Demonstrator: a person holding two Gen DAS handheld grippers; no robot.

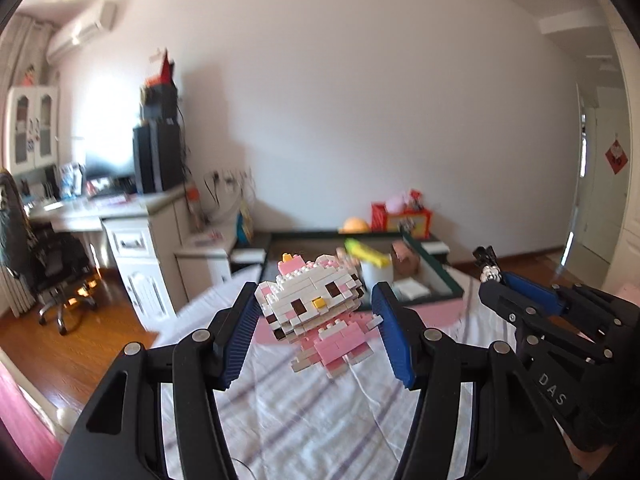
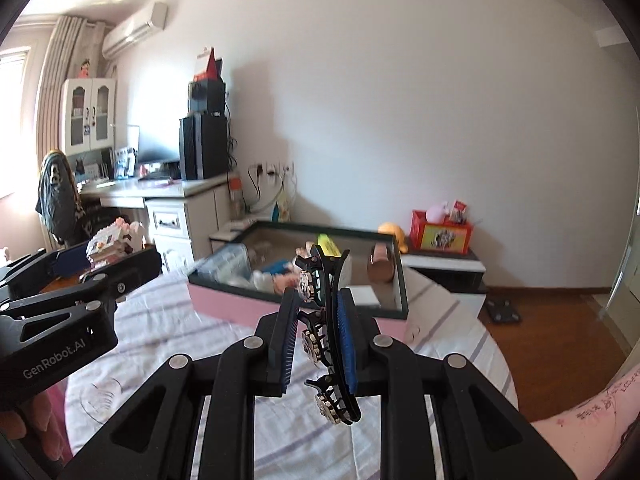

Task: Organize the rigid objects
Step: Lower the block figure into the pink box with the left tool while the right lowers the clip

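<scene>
Striped bed sheet (image 1: pixel 304 412) spreads beneath both tools, with a pink-walled storage box (image 2: pixel 240 300) of small items lying ahead on it. Left hand-held gripper (image 1: pixel 316 316) carries a pink-and-white brick cat figure (image 1: pixel 316 308) between its blue pads, above the bed. Only the right wrist view shows the right hand-held gripper (image 2: pixel 318 336) pinching a black jewelled hair clip (image 2: pixel 326 332) upright before the box.

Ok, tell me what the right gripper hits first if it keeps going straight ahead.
Probably the pink-sided box on the bed: the right gripper, shut on the black hair clip, points at its near wall, though depth is unclear.
</scene>
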